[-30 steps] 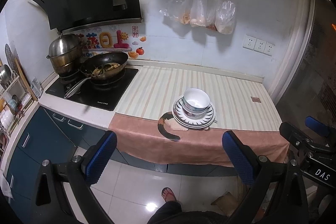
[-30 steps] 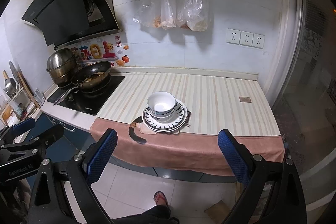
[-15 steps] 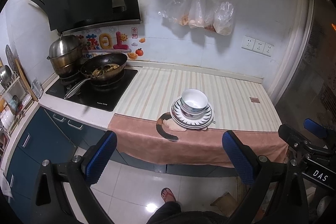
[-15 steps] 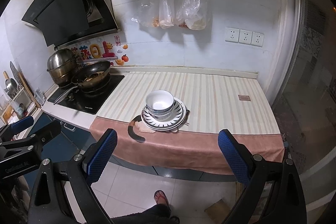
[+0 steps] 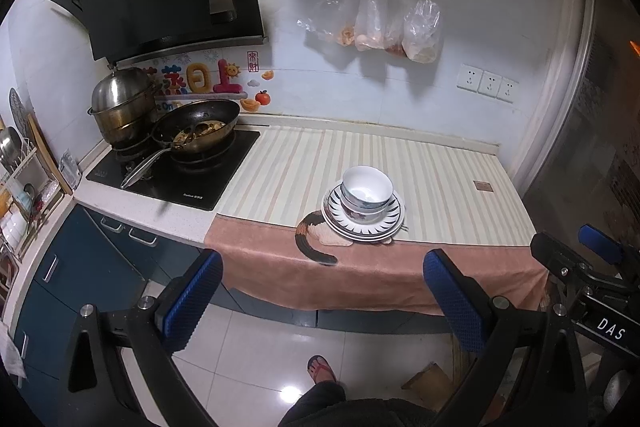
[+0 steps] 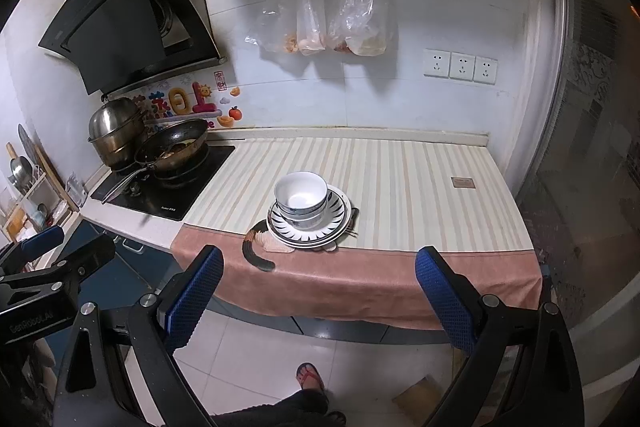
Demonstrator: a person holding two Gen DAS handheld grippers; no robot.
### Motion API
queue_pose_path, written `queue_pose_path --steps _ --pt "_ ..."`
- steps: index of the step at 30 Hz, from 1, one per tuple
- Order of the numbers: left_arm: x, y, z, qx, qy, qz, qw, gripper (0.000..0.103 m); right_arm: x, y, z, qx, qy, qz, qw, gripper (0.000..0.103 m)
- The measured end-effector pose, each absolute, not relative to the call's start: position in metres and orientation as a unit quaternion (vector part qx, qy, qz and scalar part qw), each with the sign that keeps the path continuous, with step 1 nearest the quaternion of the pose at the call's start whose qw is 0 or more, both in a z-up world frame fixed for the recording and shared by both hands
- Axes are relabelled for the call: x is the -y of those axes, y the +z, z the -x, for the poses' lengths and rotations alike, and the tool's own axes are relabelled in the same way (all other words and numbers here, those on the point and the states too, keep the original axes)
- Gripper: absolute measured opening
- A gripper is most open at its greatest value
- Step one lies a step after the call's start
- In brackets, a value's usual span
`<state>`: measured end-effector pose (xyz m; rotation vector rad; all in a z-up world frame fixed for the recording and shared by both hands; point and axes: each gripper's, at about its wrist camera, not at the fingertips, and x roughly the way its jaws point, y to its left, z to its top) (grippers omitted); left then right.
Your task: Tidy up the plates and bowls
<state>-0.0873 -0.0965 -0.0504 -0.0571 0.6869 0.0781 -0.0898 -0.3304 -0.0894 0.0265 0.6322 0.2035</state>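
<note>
Since both the left gripper point(image 5: 320, 291) and right gripper point(image 6: 318, 285) hang wide open, well short of the stacked bowls point(image 6: 301, 198) ahead, a clumsy grab could topple them off the plates point(image 6: 338, 223).

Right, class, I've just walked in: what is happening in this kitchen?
A person holds two claws, both open and empty, back from the counter. The left claw and right claw face a stack of bowls nested on striped plates. Nothing is gripped yet. A wok sits on the hob.
</note>
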Motion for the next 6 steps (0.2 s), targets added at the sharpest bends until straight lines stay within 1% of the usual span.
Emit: queue_pose_path --steps 6 --pt "0.0976 -0.0514 0.0880 -0.335 0.035 0.027 0.941 0.103 0.3320 -0.0901 0.0917 -0.310 0.099 -0.015 0.945 0.099"
